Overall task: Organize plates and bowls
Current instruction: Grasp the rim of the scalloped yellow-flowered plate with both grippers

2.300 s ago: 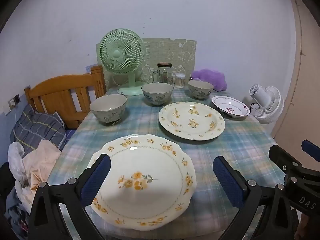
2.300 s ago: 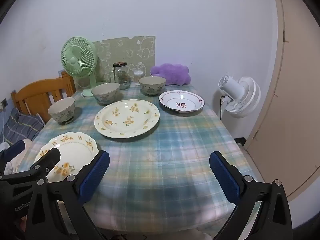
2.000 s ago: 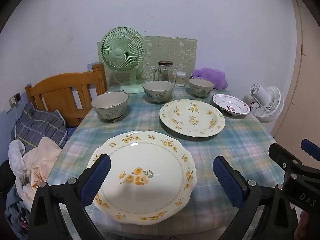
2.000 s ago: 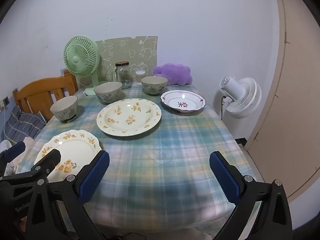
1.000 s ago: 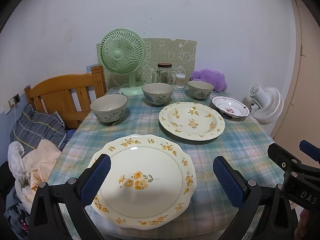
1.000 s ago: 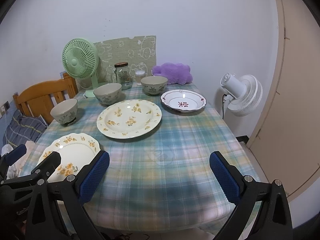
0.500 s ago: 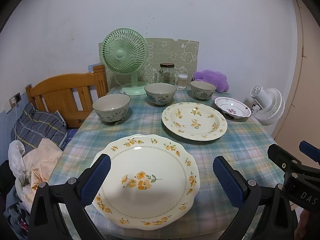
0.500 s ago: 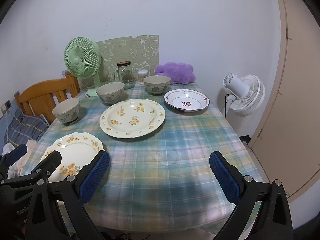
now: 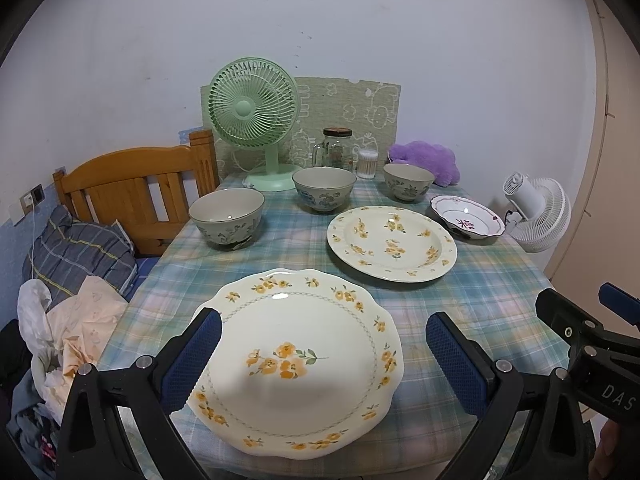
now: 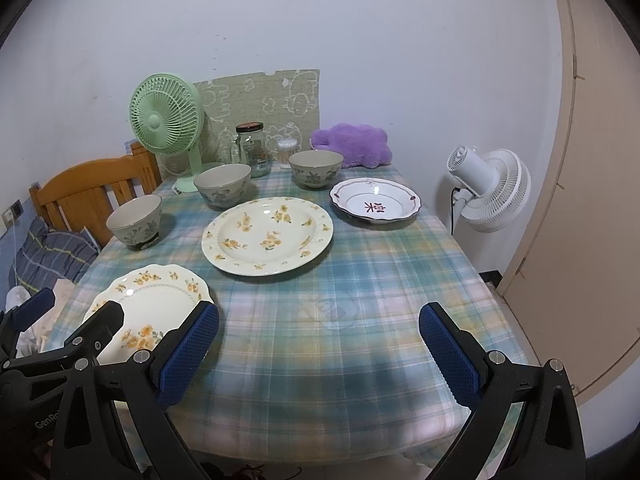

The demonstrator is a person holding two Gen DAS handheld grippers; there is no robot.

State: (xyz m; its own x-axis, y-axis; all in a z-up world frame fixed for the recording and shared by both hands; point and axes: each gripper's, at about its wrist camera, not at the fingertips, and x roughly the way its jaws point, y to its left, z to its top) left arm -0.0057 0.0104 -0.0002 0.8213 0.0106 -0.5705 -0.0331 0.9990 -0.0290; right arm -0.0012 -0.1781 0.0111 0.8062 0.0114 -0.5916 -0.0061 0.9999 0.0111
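Observation:
A scalloped plate with yellow flowers lies at the table's near left; my open left gripper hovers over it, empty. A larger round flowered plate lies mid-table, also in the right wrist view. A white dish with red trim sits at the right. Three grey floral bowls stand behind: left, middle, right. My right gripper is open and empty above bare tablecloth at the near edge.
A green desk fan, a glass jar, a cotton-swab pot and a purple cushion stand at the back. A wooden chair with clothes is left; a white fan is right of the table.
Both cameras have shifted slightly; the views sway a little left and right. The dishes have not moved and both grippers stay open.

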